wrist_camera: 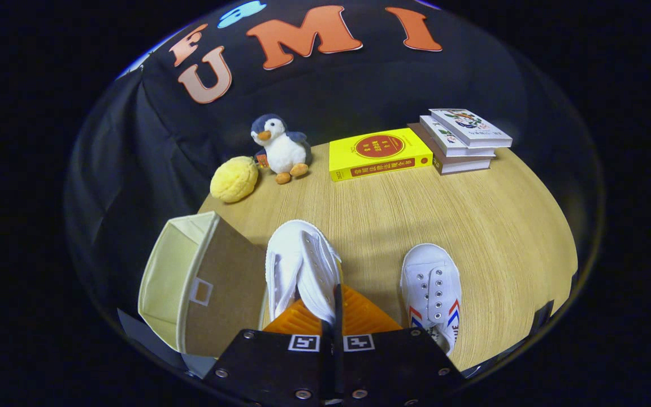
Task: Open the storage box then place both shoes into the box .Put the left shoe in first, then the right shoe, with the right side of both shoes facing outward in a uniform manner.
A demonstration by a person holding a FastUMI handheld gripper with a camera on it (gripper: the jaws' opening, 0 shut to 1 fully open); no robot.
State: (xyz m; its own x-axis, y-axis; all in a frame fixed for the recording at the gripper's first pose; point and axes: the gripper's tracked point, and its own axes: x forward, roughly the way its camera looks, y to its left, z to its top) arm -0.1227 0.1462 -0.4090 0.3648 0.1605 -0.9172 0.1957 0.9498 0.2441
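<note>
My gripper (pixel 331 316) is shut on a white canvas shoe (pixel 297 265), pinching its side wall near the opening; the shoe hangs tilted, toe pointing away from me. Left of it stands the storage box (pixel 212 294), a brown fabric box with a cream lining and a small label window, its top open and its wall close beside the held shoe. The second white shoe (pixel 432 288), with metal eyelets and red and blue stripes on its sides, rests flat on the wooden table (pixel 489 226) to the right of my fingers, toe pointing away.
Beyond the shoes, at the table's back, sit a yellow sponge-like ball (pixel 234 179), a plush penguin (pixel 280 148), a yellow book (pixel 379 152) and a stack of three books (pixel 461 141). The black cloth wall hangs behind them.
</note>
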